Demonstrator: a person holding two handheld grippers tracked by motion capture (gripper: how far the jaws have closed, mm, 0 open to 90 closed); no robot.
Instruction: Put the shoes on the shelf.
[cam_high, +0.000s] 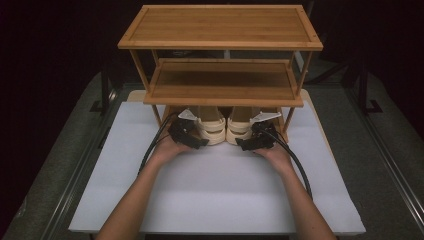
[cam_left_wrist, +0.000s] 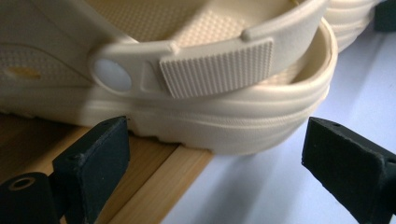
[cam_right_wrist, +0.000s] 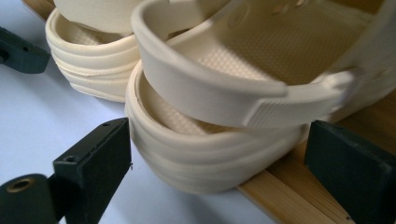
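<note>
A white table (cam_high: 220, 200) is seen from above, and a three-tier bamboo rack (cam_high: 220, 30) is set on its far half. Two cream clogs are placed side by side on the rack's bottom shelf, under the middle tier, with their heels jutting past the shelf's front edge over the table. The left clog (cam_high: 212, 131) is seen at the rack's front left, the right clog (cam_high: 239, 131) just beside it at the front right; whether the two touch cannot be told. The left gripper (cam_high: 201, 142) is held at the heel of the left clog, just in front of the rack; in the left gripper view its jaws are spread wide to either side of that heel (cam_left_wrist: 243, 126), without touching it. The right gripper (cam_high: 246, 145) is held likewise at the right clog's heel (cam_right_wrist: 210, 163), its jaws parted around it in the right gripper view, nothing being pinched.
</note>
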